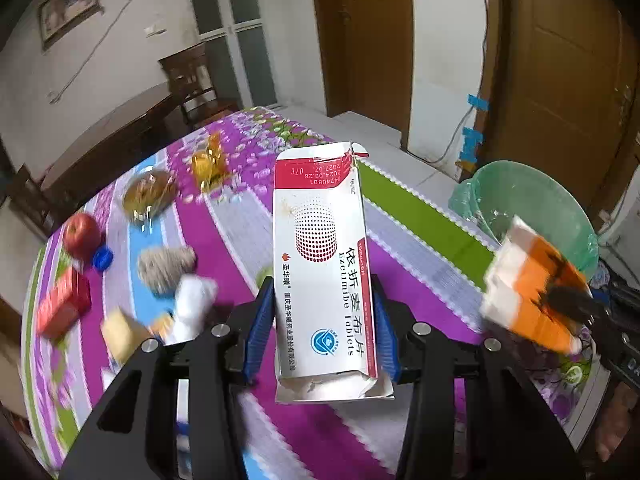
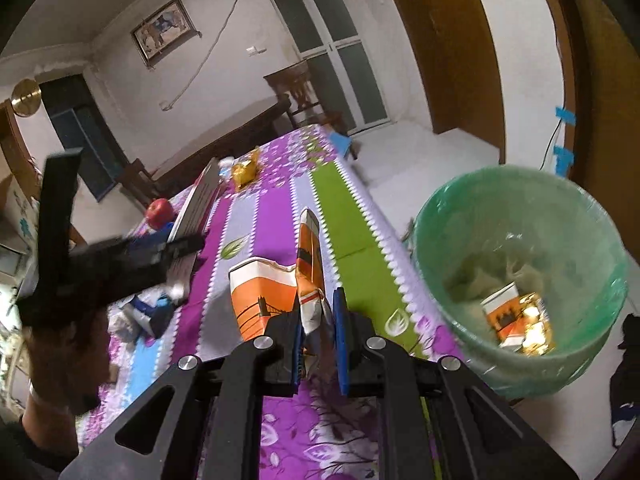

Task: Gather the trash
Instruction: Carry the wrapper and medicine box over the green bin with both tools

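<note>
The tablet box (image 1: 324,264) stands between the left gripper (image 1: 323,320) pads, above the table (image 1: 400,248). An apple (image 1: 81,236) lies far left; the bin (image 1: 536,208), holding a carton (image 2: 508,312), sits right.

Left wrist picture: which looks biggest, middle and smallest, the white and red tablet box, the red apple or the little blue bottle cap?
1. White and red cardboard tablet box, though it is nearest the camera, which makes it look bigger.
2. Round red apple.
3. Small blue plastic bottle cap, right beside the apple.
</note>
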A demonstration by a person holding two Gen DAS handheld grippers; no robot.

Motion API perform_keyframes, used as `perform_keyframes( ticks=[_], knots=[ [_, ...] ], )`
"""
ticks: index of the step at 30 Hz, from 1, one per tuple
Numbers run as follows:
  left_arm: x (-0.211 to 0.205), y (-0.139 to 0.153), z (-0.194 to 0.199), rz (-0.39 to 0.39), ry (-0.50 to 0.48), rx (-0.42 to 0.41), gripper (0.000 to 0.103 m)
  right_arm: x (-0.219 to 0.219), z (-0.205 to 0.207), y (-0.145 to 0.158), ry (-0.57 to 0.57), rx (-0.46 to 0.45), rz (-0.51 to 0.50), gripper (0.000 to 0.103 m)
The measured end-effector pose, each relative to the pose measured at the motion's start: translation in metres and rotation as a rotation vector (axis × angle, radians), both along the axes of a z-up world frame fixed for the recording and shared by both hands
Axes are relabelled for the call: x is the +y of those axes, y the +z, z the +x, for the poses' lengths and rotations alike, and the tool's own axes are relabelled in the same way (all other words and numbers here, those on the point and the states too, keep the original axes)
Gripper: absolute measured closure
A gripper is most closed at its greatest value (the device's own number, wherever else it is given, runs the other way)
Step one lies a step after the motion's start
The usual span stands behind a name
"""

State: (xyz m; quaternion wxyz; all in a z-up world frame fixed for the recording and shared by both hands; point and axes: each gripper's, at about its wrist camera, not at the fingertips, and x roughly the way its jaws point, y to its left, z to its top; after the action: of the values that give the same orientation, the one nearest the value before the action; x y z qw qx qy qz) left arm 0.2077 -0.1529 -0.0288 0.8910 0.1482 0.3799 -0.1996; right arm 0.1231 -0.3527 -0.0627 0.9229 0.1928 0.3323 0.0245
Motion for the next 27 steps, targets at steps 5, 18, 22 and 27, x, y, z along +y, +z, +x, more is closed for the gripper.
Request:
perform_keyframes(
  ticks=[5,18,22,27],
  knots=[
    [-0.009,-0.004,-0.026,-0.003,0.069,-0.069,0.059,0.002,-0.002,-0.001,-0.026,-0.004,-0.048,0.089],
    [-0.058,0.027,-0.031,0.000,0.010,-0.179,0.059,-0.051,-0.028,0.047,-0.192,-0.091,-0.212,0.089],
    [-0.084,0.038,-0.029,-0.003,-0.039,-0.195,0.059,-0.076,-0.034,0.064,-0.235,-0.090,-0.277,0.089],
    [-0.121,0.040,-0.026,0.011,-0.113,-0.199,0.059,-0.105,-0.034,0.078,-0.268,-0.051,-0.338,0.089]
  ],
)
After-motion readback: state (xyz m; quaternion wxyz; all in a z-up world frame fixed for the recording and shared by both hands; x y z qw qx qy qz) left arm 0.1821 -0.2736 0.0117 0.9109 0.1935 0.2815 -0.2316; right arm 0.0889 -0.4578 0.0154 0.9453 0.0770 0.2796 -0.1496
